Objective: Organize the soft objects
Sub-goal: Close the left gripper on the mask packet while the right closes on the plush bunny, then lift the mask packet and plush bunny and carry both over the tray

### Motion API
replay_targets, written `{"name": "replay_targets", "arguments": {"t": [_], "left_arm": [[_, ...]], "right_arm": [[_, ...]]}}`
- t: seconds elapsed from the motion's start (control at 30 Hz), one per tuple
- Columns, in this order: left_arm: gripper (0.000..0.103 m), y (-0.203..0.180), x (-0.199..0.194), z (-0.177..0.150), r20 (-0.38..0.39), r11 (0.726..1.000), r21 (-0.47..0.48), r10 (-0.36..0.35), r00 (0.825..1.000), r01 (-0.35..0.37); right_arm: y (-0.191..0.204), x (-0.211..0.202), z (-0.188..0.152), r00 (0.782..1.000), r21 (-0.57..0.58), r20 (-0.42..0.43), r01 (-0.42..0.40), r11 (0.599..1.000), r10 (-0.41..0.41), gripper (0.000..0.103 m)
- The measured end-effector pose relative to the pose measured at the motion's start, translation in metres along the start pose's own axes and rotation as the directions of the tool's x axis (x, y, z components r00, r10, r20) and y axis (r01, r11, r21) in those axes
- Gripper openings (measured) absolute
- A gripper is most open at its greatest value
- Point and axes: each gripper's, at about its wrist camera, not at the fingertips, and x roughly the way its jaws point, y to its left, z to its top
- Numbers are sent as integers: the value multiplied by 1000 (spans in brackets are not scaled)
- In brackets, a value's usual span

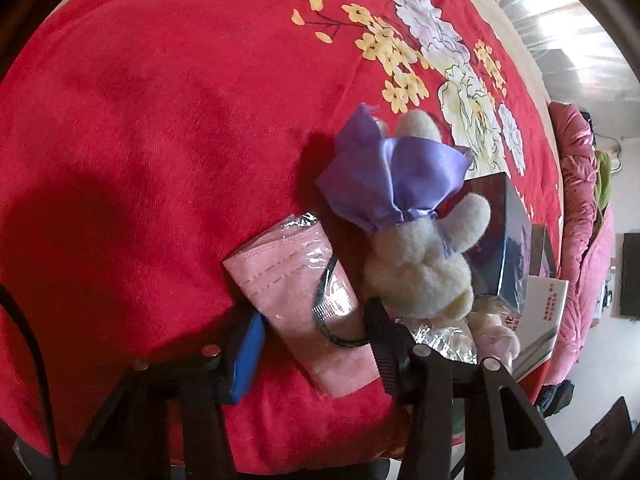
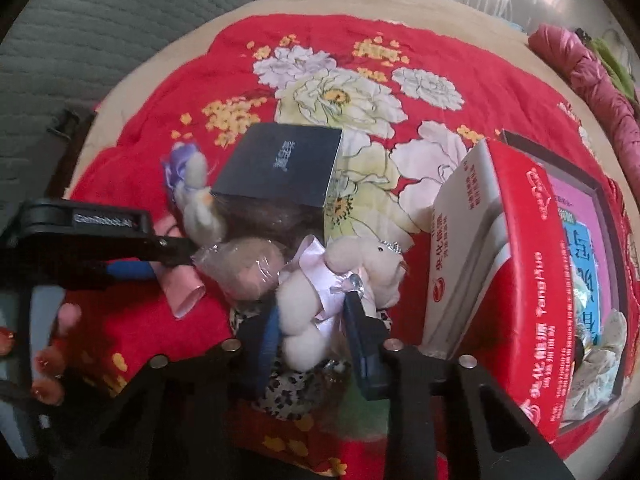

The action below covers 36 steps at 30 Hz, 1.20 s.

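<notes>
Gripping the white plush toy (image 2: 320, 304) across its upright body, the right tongs (image 2: 310, 316) sit clenched; left tongs (image 1: 308, 320) straddle a pink wrapped mask (image 1: 296, 292) on the red bedspread (image 1: 140, 140), contact unclear.

Red carton (image 2: 532, 280): "TengYuo" is read beside Chinese print.
Left gripper (image 2: 184, 254) label: roughly "GenRobot.AI", blurred.
Dark box (image 2: 280, 164): lettering illegible.
</notes>
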Motion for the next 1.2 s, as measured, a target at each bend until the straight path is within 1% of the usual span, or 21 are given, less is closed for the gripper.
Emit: {"name": "replay_targets", "arguments": {"t": [0.03,0.07,0.2,0.33,0.4,0.57,0.77,0.87,0.93,1.07,1.2], "left_arm": [[48,-1,-1,-1,1,1000,13,3,1000,-3],[48,-1,-2,-1,3,1000,20,2,1000,-2],[47,-3,-10,-4,13,998,57,-1,1000,1],[47,-5,-27,-10,57,995,100,5,998,-11],[47,-7,-38,-11,79,993,116,-2,997,-7],[47,-23,-67,-19,136,981,192,-14,991,-13],[47,-41,-90,-29,169,971,238,-40,985,-2],[47,-44,-96,-35,177,968,252,-44,983,-2],[47,-43,-98,-40,178,968,252,-42,983,-5],[47,-39,-98,-45,167,967,253,-32,985,-11],[47,-45,-101,-52,167,960,279,-33,985,-16]], "right_arm": [[-1,-3,0,1000,3,7,-10,1000,10,20],[-1,-6,-1,1000,7,13,-20,1000,20,19],[-3,-17,-2,998,23,40,-58,998,57,17],[-3,-32,-4,992,40,78,-99,994,96,16],[-3,-39,-5,990,47,98,-106,993,101,16],[-5,-63,-2,983,59,150,-119,991,109,16],[-4,-90,3,970,46,219,-119,992,106,16],[-3,-86,3,973,38,208,-114,993,104,16],[0,-76,-1,980,28,180,-94,995,87,15],[2,-58,-12,986,38,140,-99,994,93,15],[0,-69,-16,979,47,173,-118,992,108,15]]}}
